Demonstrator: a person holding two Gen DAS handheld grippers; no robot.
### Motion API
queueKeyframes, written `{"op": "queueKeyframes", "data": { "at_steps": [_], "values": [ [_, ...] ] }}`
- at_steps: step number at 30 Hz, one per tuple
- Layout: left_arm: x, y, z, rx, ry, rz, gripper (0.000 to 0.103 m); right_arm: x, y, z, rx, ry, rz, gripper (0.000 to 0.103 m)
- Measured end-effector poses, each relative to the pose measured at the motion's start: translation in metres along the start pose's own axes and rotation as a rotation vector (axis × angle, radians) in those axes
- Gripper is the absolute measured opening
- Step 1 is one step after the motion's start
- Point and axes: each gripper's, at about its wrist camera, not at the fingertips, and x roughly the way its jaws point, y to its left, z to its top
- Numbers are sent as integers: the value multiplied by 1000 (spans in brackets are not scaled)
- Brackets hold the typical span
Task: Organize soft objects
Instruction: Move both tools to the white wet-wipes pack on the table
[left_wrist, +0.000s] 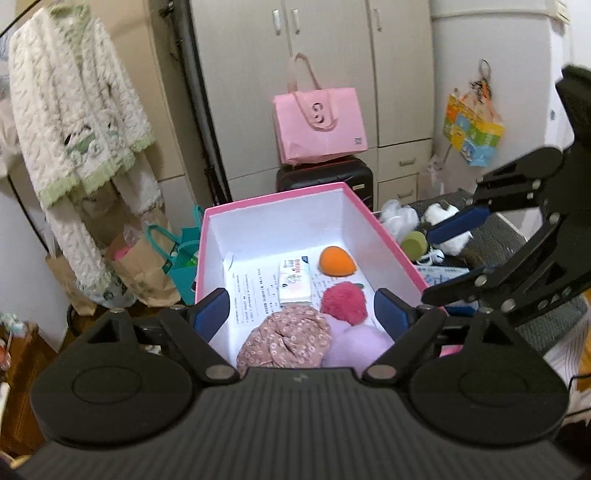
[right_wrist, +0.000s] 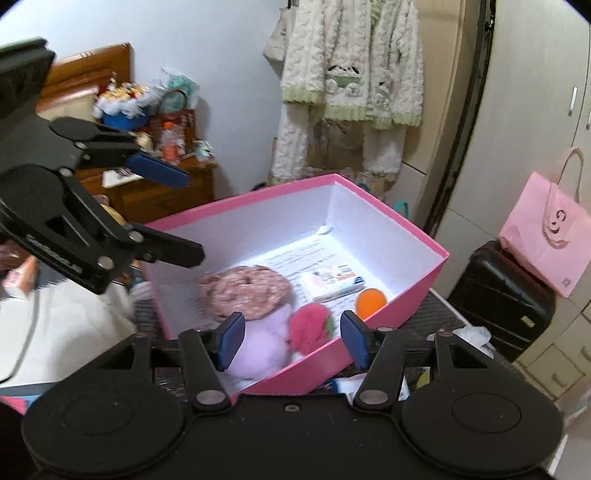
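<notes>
A pink box (left_wrist: 364, 206) with a white inside holds an orange sponge (left_wrist: 337, 261), a tissue pack (left_wrist: 294, 282), a red fluffy pompom (left_wrist: 344, 302), a floral fabric cap (left_wrist: 284, 341) and a lilac plush (left_wrist: 356, 347). My left gripper (left_wrist: 302, 314) is open and empty above the box's near end. My right gripper (right_wrist: 291, 341) is open and empty over the box's (right_wrist: 421, 236) near wall, above the lilac plush (right_wrist: 258, 347) and the pompom (right_wrist: 309, 328). White fluffy items (left_wrist: 400, 216) and a green item (left_wrist: 414, 245) lie to the right of the box.
A black suitcase (left_wrist: 325, 177) with a pink bag (left_wrist: 319, 123) stands behind the box by the wardrobe. A white robe (left_wrist: 74, 122) hangs left, above paper bags (left_wrist: 147, 266). A wooden nightstand (right_wrist: 147, 192) stands beyond the box in the right wrist view.
</notes>
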Motion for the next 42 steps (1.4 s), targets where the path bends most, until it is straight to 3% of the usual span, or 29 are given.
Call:
{"op": "queueKeyframes", "data": {
  "at_steps": [11, 24, 29, 34, 42],
  "values": [
    [-19, -31, -6, 25, -1, -42, 86, -52, 16, -29, -12, -35, -30, 66],
    [-27, -96, 5, -17, -27, -265, 87, -93, -6, -80, 45, -62, -81, 71],
    [-10, -127, 10, 8, -24, -305, 87, -92, -21, -99, 51, -61, -69, 74],
    [17, -153, 8, 4, -28, -290, 87, -72, -38, -121, 55, -59, -42, 75],
    [71, -179, 7, -96, -2, -259, 87, -37, -66, -155, 34, -86, -34, 75]
  ]
}}
